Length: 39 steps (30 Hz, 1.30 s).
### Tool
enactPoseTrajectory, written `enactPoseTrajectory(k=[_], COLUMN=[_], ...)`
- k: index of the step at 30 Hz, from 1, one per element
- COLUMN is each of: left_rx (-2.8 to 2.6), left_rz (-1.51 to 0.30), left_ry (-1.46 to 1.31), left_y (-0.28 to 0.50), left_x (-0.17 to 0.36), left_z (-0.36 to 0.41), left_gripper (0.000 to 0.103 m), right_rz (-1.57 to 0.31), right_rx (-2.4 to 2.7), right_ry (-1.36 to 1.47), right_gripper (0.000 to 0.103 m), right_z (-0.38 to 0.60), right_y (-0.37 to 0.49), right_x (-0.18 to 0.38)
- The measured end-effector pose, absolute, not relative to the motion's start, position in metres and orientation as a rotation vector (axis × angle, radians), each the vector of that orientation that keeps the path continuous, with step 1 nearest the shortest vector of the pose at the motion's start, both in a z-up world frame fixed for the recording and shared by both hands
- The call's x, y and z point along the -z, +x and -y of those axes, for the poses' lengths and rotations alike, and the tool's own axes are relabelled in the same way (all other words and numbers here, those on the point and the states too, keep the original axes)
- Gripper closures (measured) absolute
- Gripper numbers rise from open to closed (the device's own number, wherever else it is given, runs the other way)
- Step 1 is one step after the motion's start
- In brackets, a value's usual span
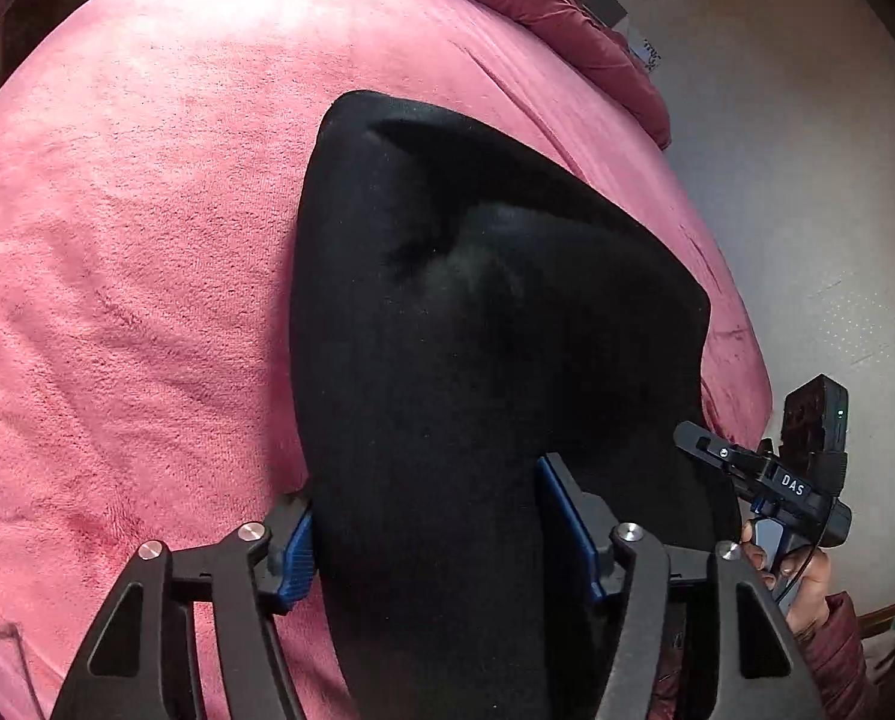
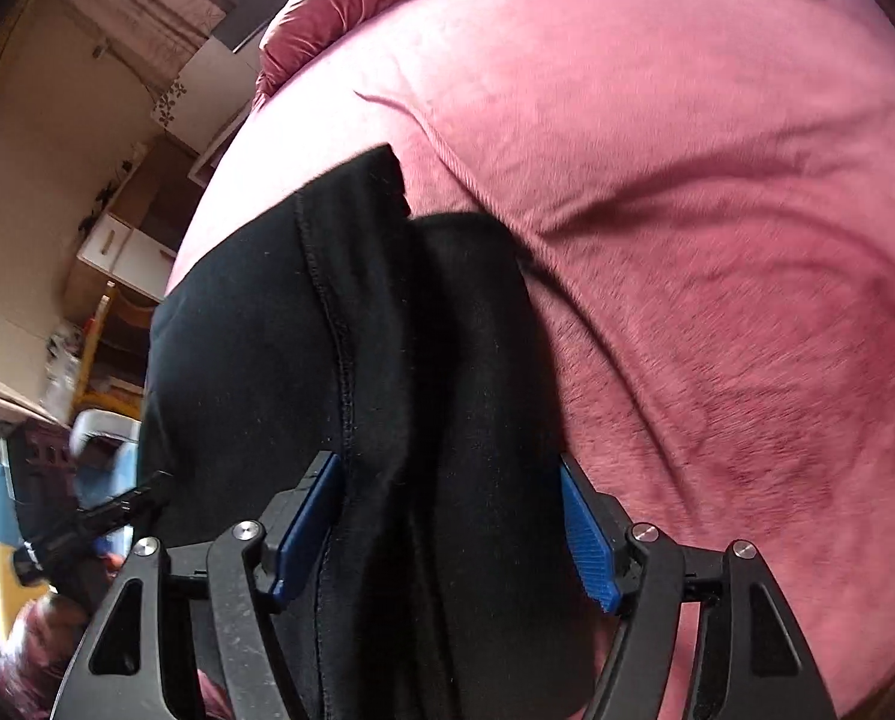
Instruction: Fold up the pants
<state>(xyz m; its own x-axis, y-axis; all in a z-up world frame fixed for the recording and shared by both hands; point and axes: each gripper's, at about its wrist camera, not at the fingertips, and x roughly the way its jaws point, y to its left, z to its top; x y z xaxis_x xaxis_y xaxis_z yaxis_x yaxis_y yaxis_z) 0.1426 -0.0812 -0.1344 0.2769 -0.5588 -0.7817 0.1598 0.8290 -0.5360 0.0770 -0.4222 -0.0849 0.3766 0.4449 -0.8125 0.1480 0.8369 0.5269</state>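
Observation:
Black pants (image 1: 477,312) lie folded into a thick pad on a pink plush bed cover (image 1: 117,240). My left gripper (image 1: 426,498) points down over their near end. Its blue pads stand wide apart with the cloth between them, and I see no pinch. In the right wrist view the pants (image 2: 255,360) show a stitched seam and layered edges. My right gripper (image 2: 447,468) straddles those layers with its jaws apart; the right pad (image 2: 585,540) stands off the cloth. The right gripper (image 1: 705,447) also shows at the pants' right edge, beside the bed's side.
A rumpled maroon duvet (image 1: 567,12) is bunched at the far end of the bed. Pale floor (image 1: 807,180) runs along the bed's right side. A hand in a maroon sleeve (image 1: 807,588) holds the right gripper. White and wooden cabinets (image 2: 123,246) stand beyond the bed.

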Motion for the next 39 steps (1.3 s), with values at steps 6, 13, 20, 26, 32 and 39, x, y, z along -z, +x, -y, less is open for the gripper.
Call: enactPoseTrajectory(k=[6,13,20,26,32,39], left_rx=[0.513,0.477,0.393,0.291,0.243,0.217], left_rz=[-1.104,-1.002,-0.901,-0.831,-0.81,-0.817], left_ry=[-0.276,-0.204,-0.169,-0.128,-0.142,-0.141], left_y=[0.125,0.084,0.069,0.074,0.095,0.127], left_x=[0.106,0.076,0.046,0.029,0.025,0.03], left_z=[0.091,0.071,0.043,0.026,-0.003,-0.018], left_gripper=[0.06,0.063,0.063,0.063,0.063,0.063], right_rz=[-1.163,-1.119,-1.073,-1.052,-1.062,-1.09], right_rx=[-0.22,-0.282,-0.358,-0.42,-0.453,-0.457], right_ry=[0.541,0.509,0.482,0.448,0.419,0.405], right_gripper=[0.06,0.065,0.065,0.065,0.065,0.065], right_z=[0.411,0.388,0.351,0.311,0.287,0.279], right_y=[0.071,0.063,0.079,0.112,0.15,0.187], right_x=[0.071,0.044,0.023,0.012,0.011,0.017])
